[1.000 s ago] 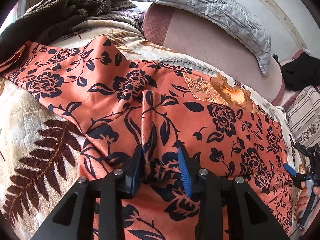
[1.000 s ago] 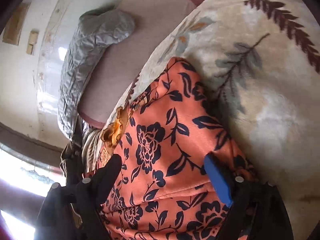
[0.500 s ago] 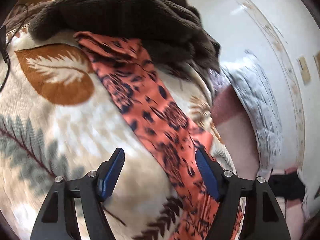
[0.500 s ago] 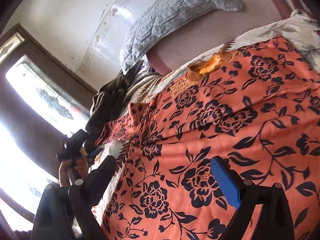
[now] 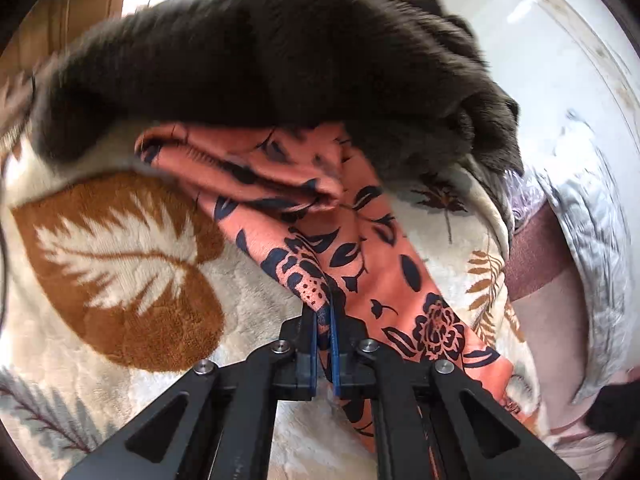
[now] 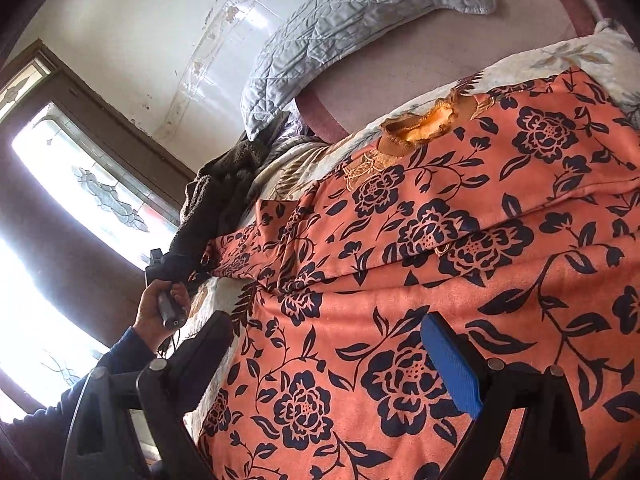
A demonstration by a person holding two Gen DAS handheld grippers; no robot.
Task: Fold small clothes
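The left gripper is pinched tight on the edge of the orange flowery cloth, which lies on the leafy blanket beside a dark fuzzy pile, while the right gripper hangs wide open over it, holding nothing.

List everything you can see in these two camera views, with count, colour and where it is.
Floral garment: one, orange with dark navy flowers, spread over the bed.
Leaf-print blanket: one, cream with brown and grey leaves, under the garment.
Fuzzy throw: one, dark brown, heaped at the garment's far end.
Quilted pillow: one, pale grey-blue, atop the headboard.
Headboard: one, dusty pink, behind the bed.
Window: one, dark brown frame, left in the right wrist view.
Left gripper: one, black with blue pads, jaws shut on the garment's edge.
Right gripper: one, black with blue pads, jaws open above the garment.
Left hand: one, holding the left gripper's handle.
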